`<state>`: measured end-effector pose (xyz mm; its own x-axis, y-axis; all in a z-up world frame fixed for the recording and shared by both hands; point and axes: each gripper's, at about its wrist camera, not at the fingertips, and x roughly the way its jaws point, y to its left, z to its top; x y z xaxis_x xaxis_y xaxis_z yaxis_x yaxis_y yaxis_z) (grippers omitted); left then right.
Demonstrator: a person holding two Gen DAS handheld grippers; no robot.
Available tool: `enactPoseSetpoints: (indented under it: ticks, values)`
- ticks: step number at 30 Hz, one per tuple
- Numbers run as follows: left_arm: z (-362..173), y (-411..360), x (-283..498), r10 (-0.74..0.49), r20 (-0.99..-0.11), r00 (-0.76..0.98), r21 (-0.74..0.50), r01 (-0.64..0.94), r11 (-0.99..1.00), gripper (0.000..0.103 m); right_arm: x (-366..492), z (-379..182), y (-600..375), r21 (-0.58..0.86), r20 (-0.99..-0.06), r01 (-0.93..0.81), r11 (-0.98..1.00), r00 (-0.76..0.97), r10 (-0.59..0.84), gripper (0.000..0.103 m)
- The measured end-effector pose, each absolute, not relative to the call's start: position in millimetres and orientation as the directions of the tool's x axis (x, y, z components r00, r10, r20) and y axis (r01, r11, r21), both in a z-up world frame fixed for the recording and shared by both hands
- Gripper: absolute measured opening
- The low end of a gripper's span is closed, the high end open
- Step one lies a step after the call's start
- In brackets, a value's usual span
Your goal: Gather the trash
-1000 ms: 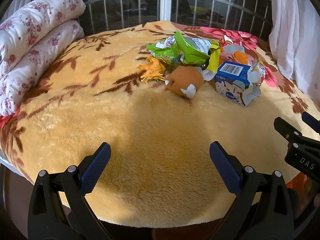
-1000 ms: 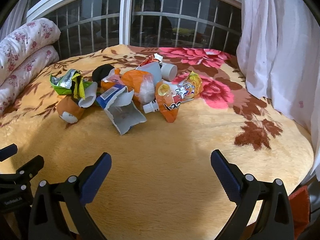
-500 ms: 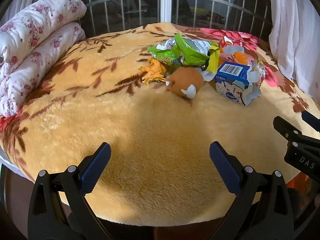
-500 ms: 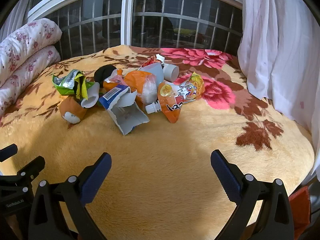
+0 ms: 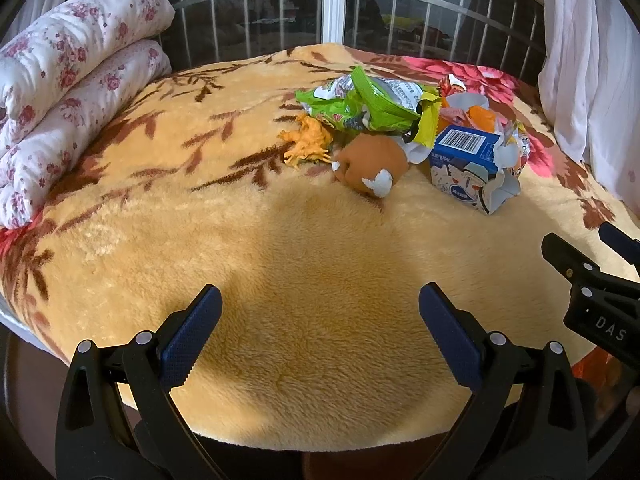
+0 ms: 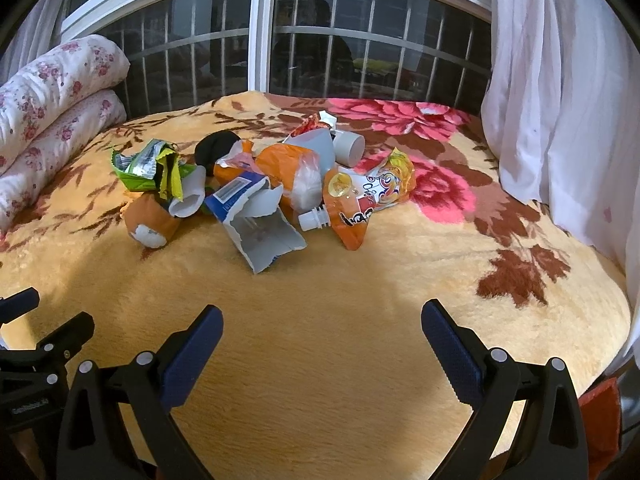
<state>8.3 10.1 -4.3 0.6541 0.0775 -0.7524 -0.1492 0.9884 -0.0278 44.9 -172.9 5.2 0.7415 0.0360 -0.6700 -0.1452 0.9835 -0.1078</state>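
A heap of trash lies on the yellow blanket: a green wrapper, an orange shred, a brown crumpled ball and a torn blue carton. In the right wrist view I see the carton, an orange spouted pouch, an orange bag, a white cup and the green wrapper. My left gripper is open and empty, short of the heap. My right gripper is open and empty, also short of it.
Folded floral quilts lie at the left edge of the bed. A barred window stands behind, a white curtain hangs at the right. The right gripper's side shows in the left wrist view.
Both grippers have crept slightly forward towards the heap. Both stay open; the trash has not moved.
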Motion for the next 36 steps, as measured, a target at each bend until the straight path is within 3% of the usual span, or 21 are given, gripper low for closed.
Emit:
enactPoseSetpoints:
  ticks: [27, 31, 36]
  values:
    - [2, 18, 16, 0.080, -0.739, 0.669, -0.031, -0.153, 0.988, 0.096, 64, 5, -163, -0.099, -0.674, -0.176, 0.979, 0.736, 0.064, 0.098]
    - [-1, 22, 17, 0.086, -0.741, 0.666, -0.028, -0.158, 0.987, 0.096, 71, 2, -157, -0.079, -0.677, -0.229, 0.970, 0.727, 0.116, 0.098]
    - [-4, 27, 19, 0.080, -0.745, 0.663, -0.037, -0.161, 0.986, 0.096, 85, 3, -154, -0.004, -0.654, -0.372, 0.928, 0.703, 0.279, 0.098]
